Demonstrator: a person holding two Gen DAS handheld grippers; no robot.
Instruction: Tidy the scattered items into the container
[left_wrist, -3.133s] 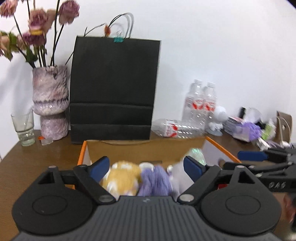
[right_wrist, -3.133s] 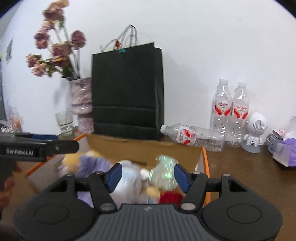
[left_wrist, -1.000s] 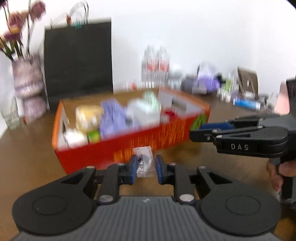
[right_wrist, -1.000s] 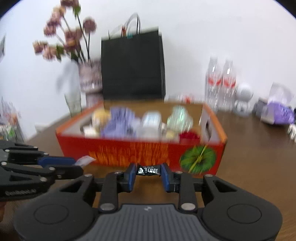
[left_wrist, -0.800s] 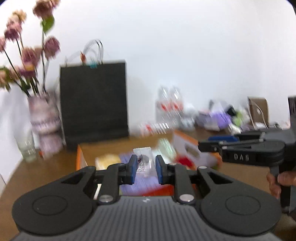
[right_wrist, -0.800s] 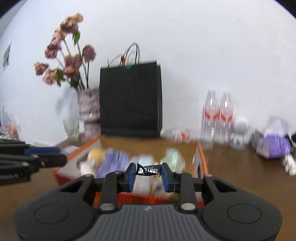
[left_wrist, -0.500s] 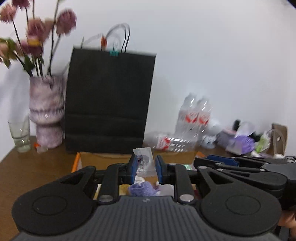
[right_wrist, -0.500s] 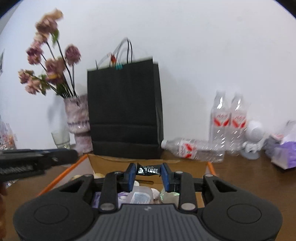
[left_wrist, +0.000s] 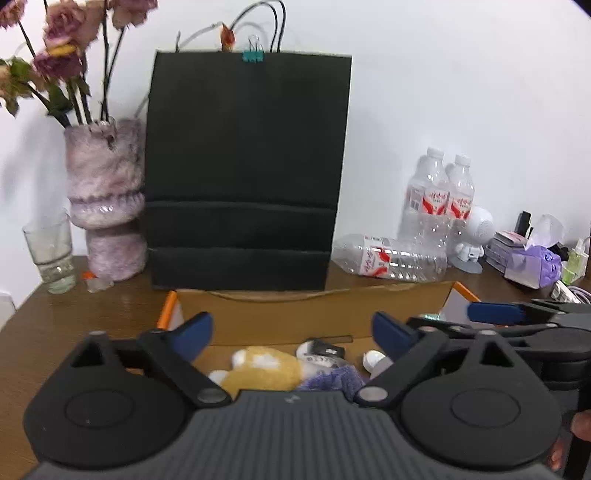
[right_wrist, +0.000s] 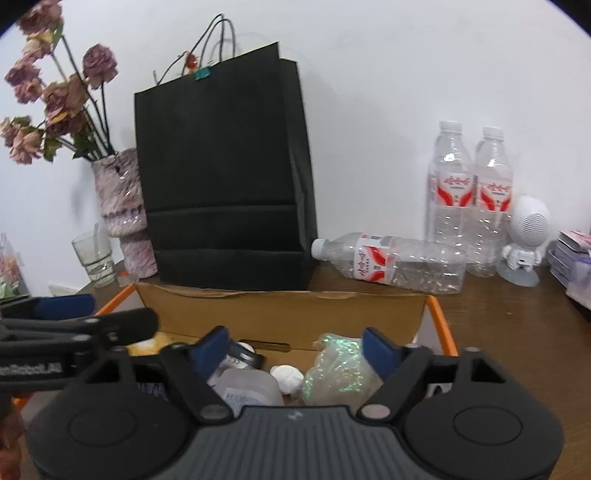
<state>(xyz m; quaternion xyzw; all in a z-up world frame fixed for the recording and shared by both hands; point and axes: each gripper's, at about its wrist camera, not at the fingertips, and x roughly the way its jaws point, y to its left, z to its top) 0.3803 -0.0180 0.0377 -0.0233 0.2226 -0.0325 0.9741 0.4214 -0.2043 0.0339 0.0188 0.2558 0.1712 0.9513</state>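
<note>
Left wrist view: your left gripper (left_wrist: 291, 334) has let go of the clear packet it pinched a second ago, jaws opening wide over the cardboard box (left_wrist: 314, 314), nothing between them. Your right gripper (right_wrist: 295, 349) likewise dropped the black candy, jaws opening, empty. Box holds a fuzzy yellow plush (left_wrist: 258, 369), a glittery crinkled bag (right_wrist: 338, 369), and a frosted plastic bottle (right_wrist: 247, 387).

The left gripper (left_wrist: 291, 330) and the right gripper (right_wrist: 295, 347) point forward and a little down, side by side. The jaws of both are opening, with nothing held between them.
</note>
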